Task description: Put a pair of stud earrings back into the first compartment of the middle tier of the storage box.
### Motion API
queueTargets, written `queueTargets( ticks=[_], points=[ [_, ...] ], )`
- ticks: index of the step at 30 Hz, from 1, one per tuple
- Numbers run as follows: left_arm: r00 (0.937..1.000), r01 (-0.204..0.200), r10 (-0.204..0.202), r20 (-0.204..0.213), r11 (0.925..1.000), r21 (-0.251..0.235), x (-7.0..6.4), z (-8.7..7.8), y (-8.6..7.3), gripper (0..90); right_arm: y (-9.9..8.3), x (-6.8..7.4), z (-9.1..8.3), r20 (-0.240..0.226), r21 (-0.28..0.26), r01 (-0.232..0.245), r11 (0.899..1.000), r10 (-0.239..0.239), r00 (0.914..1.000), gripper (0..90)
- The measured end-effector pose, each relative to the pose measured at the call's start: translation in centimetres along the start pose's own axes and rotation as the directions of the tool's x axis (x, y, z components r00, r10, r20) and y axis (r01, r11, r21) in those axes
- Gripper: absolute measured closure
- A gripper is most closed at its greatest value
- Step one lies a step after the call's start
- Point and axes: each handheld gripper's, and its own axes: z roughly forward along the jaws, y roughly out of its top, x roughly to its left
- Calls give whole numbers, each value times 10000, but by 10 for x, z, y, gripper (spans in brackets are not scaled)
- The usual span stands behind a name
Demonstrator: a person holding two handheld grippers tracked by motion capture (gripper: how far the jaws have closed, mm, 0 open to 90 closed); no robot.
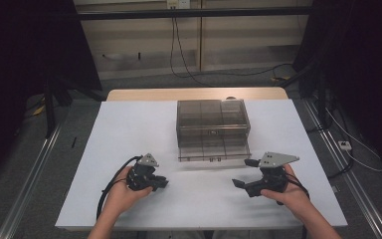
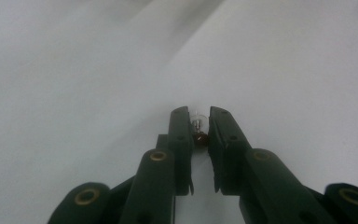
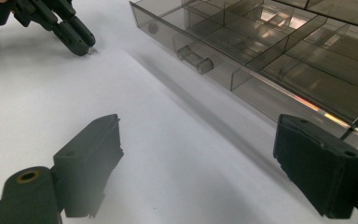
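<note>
Nearest the high cam, at 6 o'clock, two forearms come in w/ a hand on each set of tongs. Left tongs (image 1: 160, 183) sit at approx 7 o'clock on the white surface (image 1: 129, 129), jaws nearly closed & pinching a tiny clear bulb (image 2: 199, 122) w/ a metal base and a dark reddish bit below it; bulb is right at the jaw tips, low over the sheet. The right gripper view catches those tongs far off at 11 o'clock, tips close to the surface; can't tell if they touch. Right tongs (image 1: 244, 173) at approx 5 o'clock, jaws spread wide, nothing between them, aimed toward the middle. Smoky see-through organizer box (image 1: 213, 119) at centre, approx 12 o'clock from the hands, its drawer (image 3: 261, 60) pulled out toward the person, dividers visible; compartments look bare from here. Right tongs are near the drawer front, not touching.
</note>
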Motion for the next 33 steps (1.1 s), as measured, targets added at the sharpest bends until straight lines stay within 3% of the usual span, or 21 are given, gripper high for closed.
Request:
queueTargets(
  ticks=[5, 9, 14, 25, 33],
  points=[
    [9993, 282, -276, -253, 9993, 225, -4, 0, 4, 808, 0, 0, 0, -15, -23, -16, 10000, 16, 10000, 147],
    [9975, 684, -686, 188, 9976, 98, -2, -1, 7, 809, 0, -1, 0, -16, -11, -51, 10000, 51, 10000, 147],
    [9964, 838, -836, 153, 9964, -146, -1, -7, 16, 809, 0, -1, -1, -32, -39, -84, 10000, 84, 10000, 147],
    [9948, 922, -884, 501, 9925, -803, -2, -23, 43, 809, 0, 0, 1, -58, -14, -47, 10000, 47, 10000, 147],
    [9960, 814, -783, 422, 9936, -778, 1, -22, 60, 809, 0, 0, 0, -44, -47, -51, 10000, 51, 10000, 147]
  ],
)
